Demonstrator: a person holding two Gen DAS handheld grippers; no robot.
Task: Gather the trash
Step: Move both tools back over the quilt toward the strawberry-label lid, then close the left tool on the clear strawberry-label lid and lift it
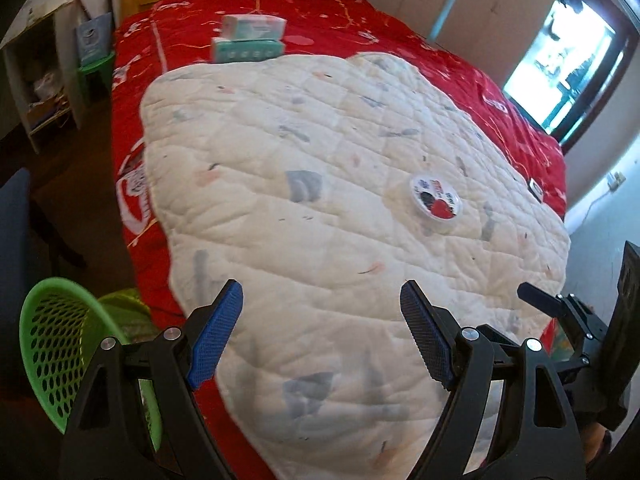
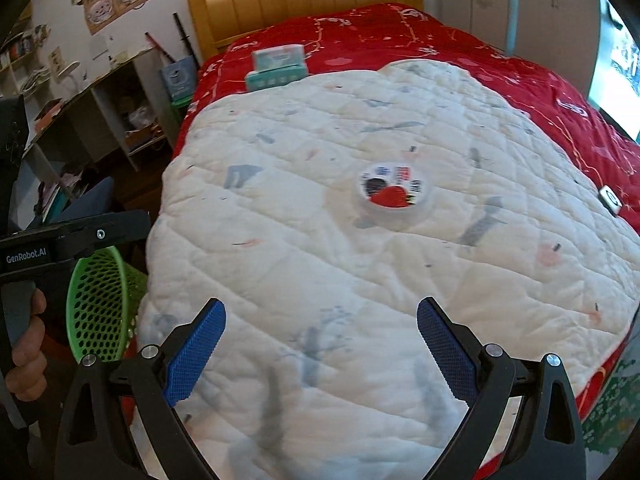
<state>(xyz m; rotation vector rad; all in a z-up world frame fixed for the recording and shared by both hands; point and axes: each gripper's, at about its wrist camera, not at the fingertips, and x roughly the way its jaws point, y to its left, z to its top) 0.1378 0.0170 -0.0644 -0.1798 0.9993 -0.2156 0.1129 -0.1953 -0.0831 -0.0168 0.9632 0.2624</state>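
Approach step: both my left gripper [image 1: 322,300] and right gripper [image 2: 322,316] have fingers apart and empty, short of the cup [image 2: 394,196] on the quilt [image 2: 320,272]; next, close on it for the basket [image 2: 100,308].

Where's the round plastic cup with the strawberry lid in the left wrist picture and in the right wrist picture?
Left wrist: the strawberry-lid cup lies right of centre on the white quilt, ahead of the right finger.
Right wrist: the cup lies just above centre on the quilt.
Shared landmark: the stacked tissue packs at the quilt's far edge, and the green basket at lower left.
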